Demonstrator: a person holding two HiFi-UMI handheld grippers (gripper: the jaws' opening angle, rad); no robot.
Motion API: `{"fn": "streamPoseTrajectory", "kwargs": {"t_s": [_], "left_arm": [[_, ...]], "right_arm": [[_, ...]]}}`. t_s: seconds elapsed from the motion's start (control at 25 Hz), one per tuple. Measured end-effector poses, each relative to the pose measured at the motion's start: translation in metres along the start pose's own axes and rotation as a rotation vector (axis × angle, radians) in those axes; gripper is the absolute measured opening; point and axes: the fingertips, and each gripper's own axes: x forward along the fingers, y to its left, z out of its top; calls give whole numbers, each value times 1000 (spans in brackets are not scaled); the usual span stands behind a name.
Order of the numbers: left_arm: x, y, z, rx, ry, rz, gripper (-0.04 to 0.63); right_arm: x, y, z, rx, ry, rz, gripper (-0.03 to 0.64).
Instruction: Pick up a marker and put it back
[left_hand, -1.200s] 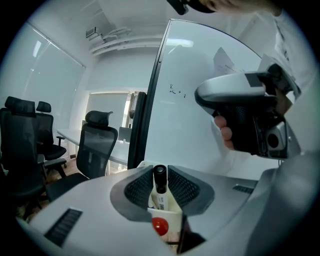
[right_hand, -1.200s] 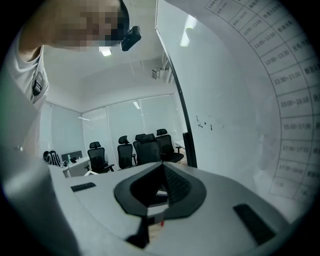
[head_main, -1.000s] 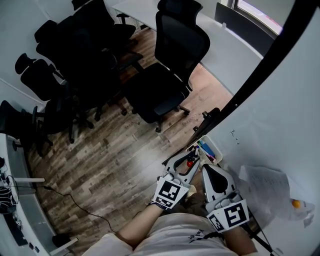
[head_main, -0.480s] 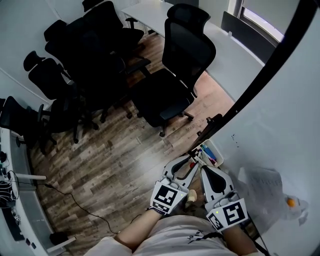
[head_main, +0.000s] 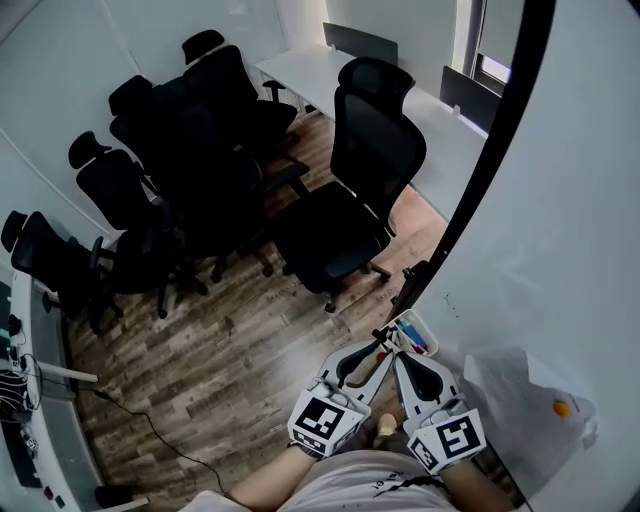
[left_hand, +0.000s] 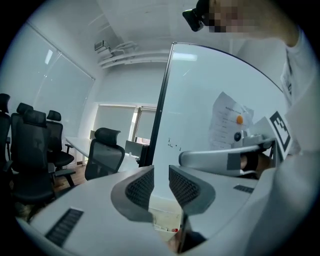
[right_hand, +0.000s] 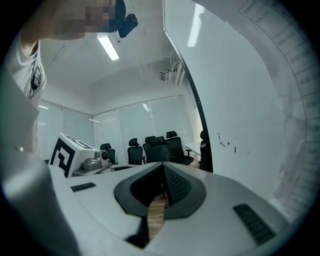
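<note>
A small white marker tray (head_main: 418, 334) hangs at the whiteboard's lower edge, with several coloured markers (head_main: 410, 338) lying in it. My left gripper (head_main: 384, 347) points at the tray from just short of it. Its jaws are closing, a narrow gap still between them and nothing in it. Through that gap in the left gripper view I see the tray (left_hand: 161, 220) and a red marker cap (left_hand: 174, 230) below. My right gripper (head_main: 398, 353) sits beside the left one, shut and holding nothing; in its own view the jaws (right_hand: 163, 172) meet at the tips.
The whiteboard (head_main: 560, 230) with its black frame fills the right side. A paper sheet (head_main: 505, 385) with an orange magnet (head_main: 561, 408) is stuck on it. Black office chairs (head_main: 370, 190) and a white table (head_main: 440, 130) stand on the wooden floor (head_main: 220, 350).
The head view has pulled back and tilted up, showing more of the room. Both grippers sit a little lower in the frame, still side by side at the tray.
</note>
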Motion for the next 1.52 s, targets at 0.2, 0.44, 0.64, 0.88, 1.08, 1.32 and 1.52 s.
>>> {"fn": "streamPoseTrajectory", "kwargs": {"t_s": [0.2, 0.44, 0.64, 0.88, 1.08, 1.32, 1.52], "left_arm": [[-10, -8, 23, 1, -27, 15, 95], [-24, -25, 47, -49, -29, 25, 64], [-34, -41, 67, -31, -74, 38, 43], [-47, -53, 72, -34, -89, 69, 13], [-58, -66, 71, -36, -97, 95, 12], [-66, -74, 71, -40, -115, 116, 11], [-67, -82, 71, -41, -122, 126, 11]], "right_arm": [[-3, 3, 14, -13, -27, 27, 11], [-14, 9, 38, -25, -62, 66, 11], [-25, 18, 48, -40, -80, 92, 11], [-40, 31, 50, -47, -82, 126, 11], [-53, 34, 48, -43, -78, 137, 11], [-63, 40, 46, -73, -75, 147, 11], [-69, 42, 42, -78, -60, 158, 11]]}}
